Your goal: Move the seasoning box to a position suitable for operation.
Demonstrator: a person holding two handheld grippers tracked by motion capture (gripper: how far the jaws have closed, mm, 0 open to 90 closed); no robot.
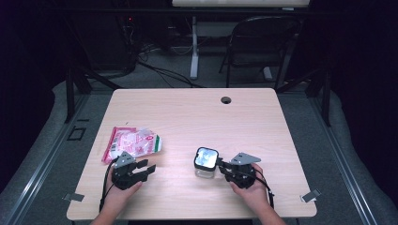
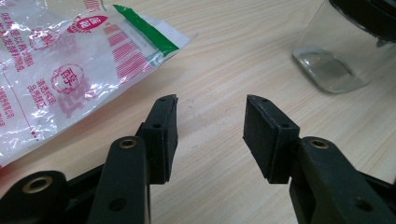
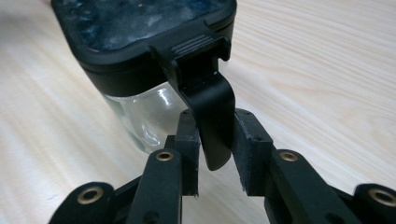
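Glass jar [image 1: 205,165] with black lid stands upright on the table [image 1: 197,117], right of centre near the front edge; its lid latch [image 3: 211,114] hangs pinched between the narrowed pads of the right gripper [image 3: 215,149]; left gripper [image 2: 210,130] rests apart, jaws wide and empty, just beside a plastic packet [image 2: 60,74].

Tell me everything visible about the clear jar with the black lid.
The jar is a squarish clear container, glass or plastic, standing upright and apparently empty on the wooden table, right of centre near the person. Its black lid has a glossy, reflective top and a latch flap hanging down one side. The right tool has its pads closed on that flap.
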